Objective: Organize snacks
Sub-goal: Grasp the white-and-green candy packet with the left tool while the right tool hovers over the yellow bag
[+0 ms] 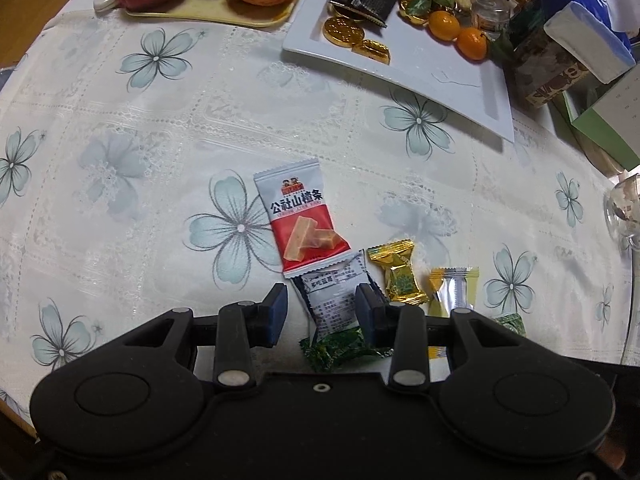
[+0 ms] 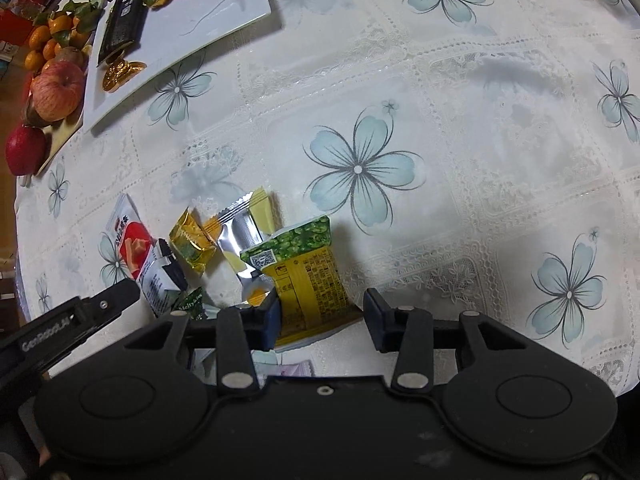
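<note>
A pile of wrapped snacks lies on the flowered tablecloth. In the left wrist view my left gripper (image 1: 321, 308) is open, its fingers either side of a grey-white packet (image 1: 334, 296). A red-and-white hawthorn packet (image 1: 302, 220) lies just beyond it, a gold candy (image 1: 398, 274) and a silver-yellow packet (image 1: 454, 290) to the right, a green candy (image 1: 334, 350) below. In the right wrist view my right gripper (image 2: 322, 316) is open around a green-and-yellow snack bag (image 2: 308, 276); the bag's left side is against the left finger. The left gripper shows at the left edge (image 2: 80, 312).
A white rectangular tray (image 1: 432, 80) at the back holds gold coins, a black packet and small oranges. A yellow tray (image 1: 208, 14) with apples stands at back left. Tissue packs and boxes (image 1: 580, 32) crowd the right. A glass (image 1: 624, 208) stands at the right edge.
</note>
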A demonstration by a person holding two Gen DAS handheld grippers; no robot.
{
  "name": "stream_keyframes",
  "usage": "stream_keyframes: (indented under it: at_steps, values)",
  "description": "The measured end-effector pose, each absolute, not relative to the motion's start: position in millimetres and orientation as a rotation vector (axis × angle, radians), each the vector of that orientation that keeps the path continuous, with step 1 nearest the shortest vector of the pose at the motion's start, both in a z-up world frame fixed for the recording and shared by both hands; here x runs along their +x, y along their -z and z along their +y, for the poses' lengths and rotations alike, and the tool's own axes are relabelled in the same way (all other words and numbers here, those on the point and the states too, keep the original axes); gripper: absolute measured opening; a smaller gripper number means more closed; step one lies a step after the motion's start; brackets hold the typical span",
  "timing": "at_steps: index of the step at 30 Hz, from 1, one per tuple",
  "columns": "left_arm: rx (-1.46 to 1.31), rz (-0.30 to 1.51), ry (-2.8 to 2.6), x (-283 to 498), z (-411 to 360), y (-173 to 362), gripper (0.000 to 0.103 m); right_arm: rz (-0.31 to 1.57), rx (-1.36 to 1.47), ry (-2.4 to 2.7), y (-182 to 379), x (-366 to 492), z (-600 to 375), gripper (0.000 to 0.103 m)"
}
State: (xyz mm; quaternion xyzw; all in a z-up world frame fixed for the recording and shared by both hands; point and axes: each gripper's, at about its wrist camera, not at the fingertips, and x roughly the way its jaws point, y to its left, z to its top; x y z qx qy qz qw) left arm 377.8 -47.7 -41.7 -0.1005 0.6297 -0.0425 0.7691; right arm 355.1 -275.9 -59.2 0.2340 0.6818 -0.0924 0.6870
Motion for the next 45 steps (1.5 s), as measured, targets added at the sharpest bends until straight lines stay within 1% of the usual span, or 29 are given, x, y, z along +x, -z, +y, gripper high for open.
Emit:
stream_keyframes:
  at_steps: [4,10,25,30,32,33,40,42,45]
  values:
    - [-0.209,1.357,0.090,378,-58,48,0.047,1.519,0.515,0.164,53,350,-272,0.044]
    - [-0.200,1.359,0.058,383,-66,55,0.047,1.489,0.426,0.171,46,347,-261,0.044]
    - [-0.104,1.320,0.023,383,-82,61,0.056,1.508,0.455,0.150,51,347,-263,0.044]
    - [-0.074,1.338,0.016,383,-86,63,0.060,1.511,0.454,0.149,52,347,-261,0.044]
    - [-0.038,1.346,-0.001,383,-88,65,0.057,1.514,0.451,0.146,53,347,-260,0.044]
    - [-0.021,1.341,-0.013,382,-89,64,0.051,1.514,0.449,0.145,53,347,-260,0.044]
    - [-0.053,1.354,0.021,378,-83,60,0.048,1.498,0.431,0.159,50,347,-260,0.044]
    - [-0.056,1.345,0.022,376,-81,56,0.043,1.491,0.429,0.155,48,346,-261,0.044]
    - [-0.066,1.339,0.026,372,-75,49,0.039,1.483,0.424,0.158,45,343,-265,0.044]
